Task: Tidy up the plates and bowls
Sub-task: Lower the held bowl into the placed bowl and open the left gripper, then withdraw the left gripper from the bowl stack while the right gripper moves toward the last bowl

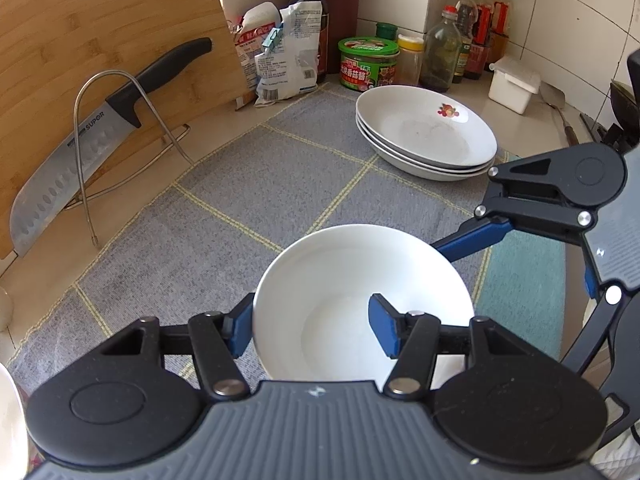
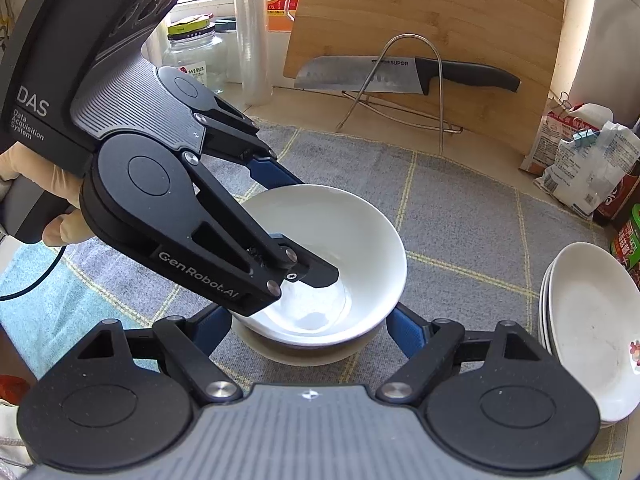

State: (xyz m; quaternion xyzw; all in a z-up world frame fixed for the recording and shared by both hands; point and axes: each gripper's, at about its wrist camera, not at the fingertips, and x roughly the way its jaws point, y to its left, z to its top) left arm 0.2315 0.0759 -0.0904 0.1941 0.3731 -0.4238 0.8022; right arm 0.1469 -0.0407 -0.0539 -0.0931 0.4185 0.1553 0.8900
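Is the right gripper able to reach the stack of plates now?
Probably yes. The right gripper is open around the lower bowl, gripping nothing, and only bare mat separates it from the stack of plates.

The left gripper [image 1: 316, 330] is clamped on the near rim of a white bowl [image 1: 352, 276], one blue finger outside the wall and the other inside the hollow. The bowl sits above a grey checked cloth [image 1: 248, 192] spread over the worktop [image 1: 48, 264]. From the right, the right gripper's [image 1: 460, 250] blue finger reaches to the bowl's far edge. Farther back on the cloth stands a stack of white plates [image 1: 424, 132], the top one with a small red flower print. At the left a knife [image 1: 104, 128] rests in a wire rack [image 1: 86, 184] against a wooden cutting board [image 1: 80, 24]. Bottles, jars and bags crowd the tiled corner behind.
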